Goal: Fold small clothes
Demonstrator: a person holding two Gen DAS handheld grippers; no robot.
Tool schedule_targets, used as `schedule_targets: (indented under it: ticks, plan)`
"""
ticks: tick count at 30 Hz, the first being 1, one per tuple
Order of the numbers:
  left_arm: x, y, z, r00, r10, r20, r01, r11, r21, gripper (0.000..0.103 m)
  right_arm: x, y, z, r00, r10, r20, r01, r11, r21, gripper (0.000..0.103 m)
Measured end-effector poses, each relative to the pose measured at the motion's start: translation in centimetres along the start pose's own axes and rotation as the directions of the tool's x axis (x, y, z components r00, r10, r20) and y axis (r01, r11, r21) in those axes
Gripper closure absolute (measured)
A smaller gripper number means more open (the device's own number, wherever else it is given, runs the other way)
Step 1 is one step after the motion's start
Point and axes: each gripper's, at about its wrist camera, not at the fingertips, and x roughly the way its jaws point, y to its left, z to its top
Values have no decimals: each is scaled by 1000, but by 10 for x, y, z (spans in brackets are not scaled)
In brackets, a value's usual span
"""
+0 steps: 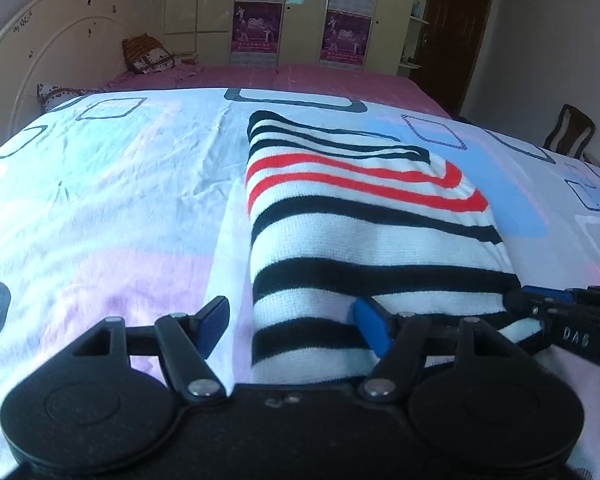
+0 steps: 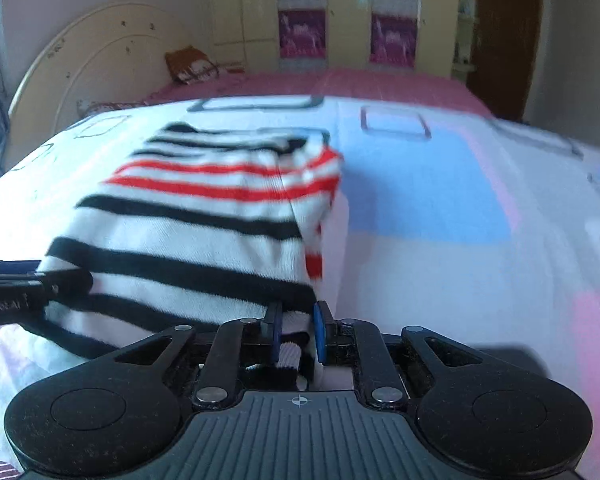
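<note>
Striped knit top point(image 1: 360, 216) lying on the patterned bedsheet point(image 1: 100, 200), white with black bands and two red ones, already doubled over into a narrow long panel running from 6 o'clock up toward 12 in the left wrist view. Far end with a folded-in sleeve or shoulder at about 1 o'clock, its red stripes curving round the corner. Near hem lifted slightly off the sheet at 6 o'clock.

Left gripper point(image 1: 296, 330) with jaws spread wide, one blue pad left of the garment's edge over bare sheet, the other resting on or just over the striped fabric; nothing pinched between them. Right gripper point(image 2: 296, 336) with jaws nearly together, pinching the ribbed hem corner of the top, a bunch of black and white knit squeezed between the blue pads. Same gripper visible at 3 o'clock in the left view, at the garment's right near corner.

Judged progress: lengthwise folds seemingly done, sides tucked in. Likely left: left jaws closing on the other near corner, then carrying the hem up toward 12 o'clock for a crosswise fold, then smoothing. Cannot tell whether more clothes wait; none seen. Pink mattress cover point(image 1: 300, 76), headboard point(image 1: 60, 48) and wardrobe point(image 1: 300, 8) behind, well apart from the work
</note>
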Motion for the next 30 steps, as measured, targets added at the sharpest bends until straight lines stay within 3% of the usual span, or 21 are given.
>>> schedule_targets:
  ticks: [4,8,9,11,12,13,20,26,28,30]
  plan:
    - [0,-1,4,1000,9,-11,-9,1000,3,33,9,-1,-4,1000,3,-7,-3,1000,4,86]
    - [-7,-5,7,998,38,-41,-39,999,-7,20,3,-8,-2,999,43,-20,-43,999,24,85]
    - [-11,-7,7,998,43,-46,-43,999,-11,20,-2,-12,1,998,58,-18,-57,998,41,79]
    - [-26,-11,5,997,61,-40,-62,998,-16,14,-20,-19,4,998,66,10,-66,993,98,53]
    - [-35,-14,3,997,68,-31,-68,998,-18,14,-31,-21,3,997,74,36,-77,990,120,32]
    - [-45,-17,0,998,68,-17,-68,998,-17,14,-45,-23,1,994,88,67,-96,987,133,28]
    - [-143,-51,-31,985,121,120,-121,993,-14,0,-136,-25,-29,983,133,129,-148,983,110,28]
    - [-214,-77,-62,990,97,103,-95,995,-22,0,-215,-18,-69,973,147,176,-164,983,84,26]
    - [-232,-86,-73,989,105,108,-104,995,-6,0,-242,-18,-82,968,151,200,-168,983,73,16]
    - [-246,-92,-83,988,106,116,-105,994,-7,0,-264,-16,-92,965,139,222,-156,986,60,14]
